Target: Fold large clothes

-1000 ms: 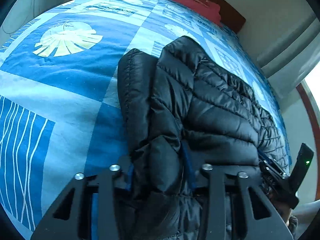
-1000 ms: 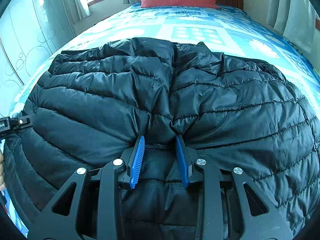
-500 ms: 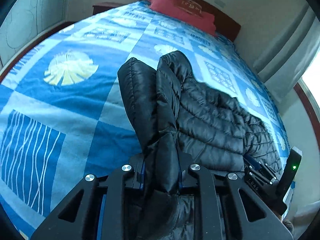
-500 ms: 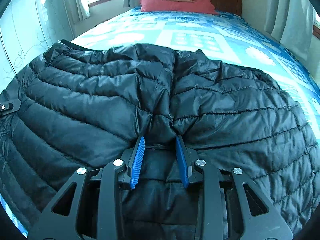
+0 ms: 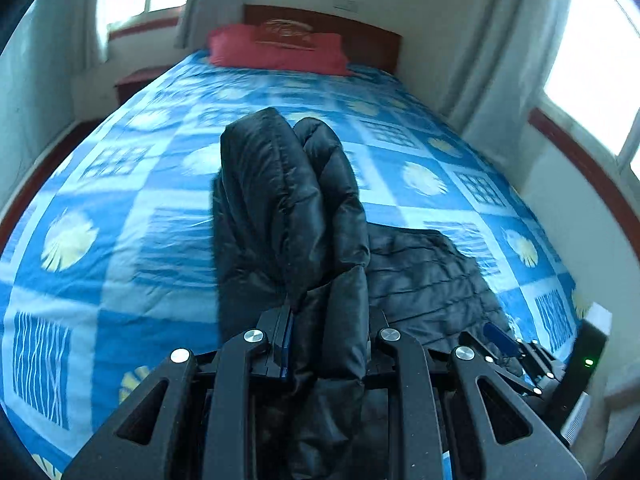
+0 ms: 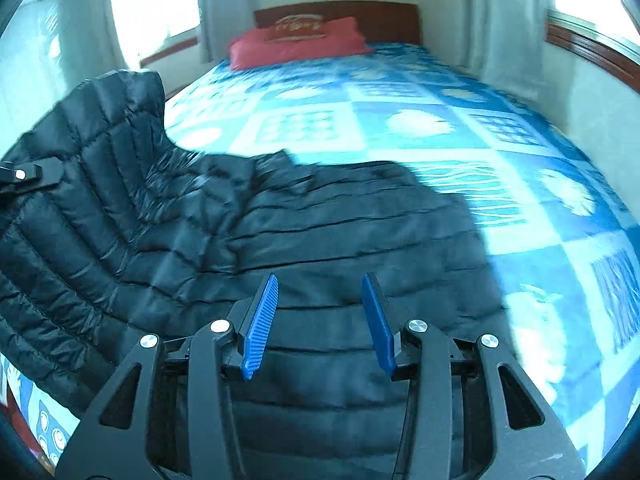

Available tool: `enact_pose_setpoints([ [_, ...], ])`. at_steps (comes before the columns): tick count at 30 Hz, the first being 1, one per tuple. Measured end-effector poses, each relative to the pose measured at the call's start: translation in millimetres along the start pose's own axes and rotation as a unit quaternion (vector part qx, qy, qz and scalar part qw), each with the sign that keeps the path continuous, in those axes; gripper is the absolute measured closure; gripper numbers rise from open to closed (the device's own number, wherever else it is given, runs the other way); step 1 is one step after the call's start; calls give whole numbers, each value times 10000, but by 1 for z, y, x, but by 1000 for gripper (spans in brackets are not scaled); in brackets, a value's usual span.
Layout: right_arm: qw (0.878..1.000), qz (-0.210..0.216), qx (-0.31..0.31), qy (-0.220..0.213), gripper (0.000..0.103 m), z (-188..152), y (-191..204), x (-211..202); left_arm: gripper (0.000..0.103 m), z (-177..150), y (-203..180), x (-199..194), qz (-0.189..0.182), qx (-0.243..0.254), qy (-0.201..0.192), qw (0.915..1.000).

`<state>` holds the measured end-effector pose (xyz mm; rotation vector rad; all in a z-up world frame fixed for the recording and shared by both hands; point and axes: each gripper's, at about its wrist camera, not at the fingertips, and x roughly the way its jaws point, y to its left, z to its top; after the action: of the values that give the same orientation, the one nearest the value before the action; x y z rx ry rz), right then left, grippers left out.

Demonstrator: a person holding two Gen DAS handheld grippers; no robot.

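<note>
black quilted puffer jacket (image 5: pixel 288 208): lower centre, on blue patterned bed cover (image 5: pixel 120 240). left gripper (image 5: pixel 328 332): jaws clamped on raised jacket fold. right gripper (image 6: pixel 320 320): jaws just opening, parted, gripping nothing, jacket below.

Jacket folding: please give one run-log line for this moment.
left gripper: shut on jacket | right gripper: open, jaws just opening | bed

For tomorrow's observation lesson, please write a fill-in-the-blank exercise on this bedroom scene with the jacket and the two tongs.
1. The left tongs are clamped on a fold of the ____ puffer jacket.
2. The right tongs have just been opening and now hold ____.
3. The jacket lies on a ____ patterned bedspread.
4. At the headboard lies a ____ pillow.

Missing words: black; nothing; blue; red
</note>
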<state>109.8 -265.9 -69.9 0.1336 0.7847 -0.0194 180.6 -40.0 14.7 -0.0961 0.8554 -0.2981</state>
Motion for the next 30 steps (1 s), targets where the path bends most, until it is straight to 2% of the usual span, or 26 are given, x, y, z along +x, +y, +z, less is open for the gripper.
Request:
enact_pose_setpoints([
  [4,9995,-185,264,-42,59,-3,-39,-11,81,-1,-60,30,60,465,80,9989],
  [10,9976,-324,606,18,59,-11,-80,-13,81,-24,-115,79,-24,679,344,9971],
  [16,9963,-403,747,95,58,-25,-99,-16,81,-52,-137,117,-136,787,660,9946],
  [19,9962,-427,752,138,58,-28,-103,-13,81,-60,-141,128,-123,813,699,9942],
  [30,9955,-429,814,224,58,-35,-109,-7,81,-72,-151,130,-17,907,627,9939],
])
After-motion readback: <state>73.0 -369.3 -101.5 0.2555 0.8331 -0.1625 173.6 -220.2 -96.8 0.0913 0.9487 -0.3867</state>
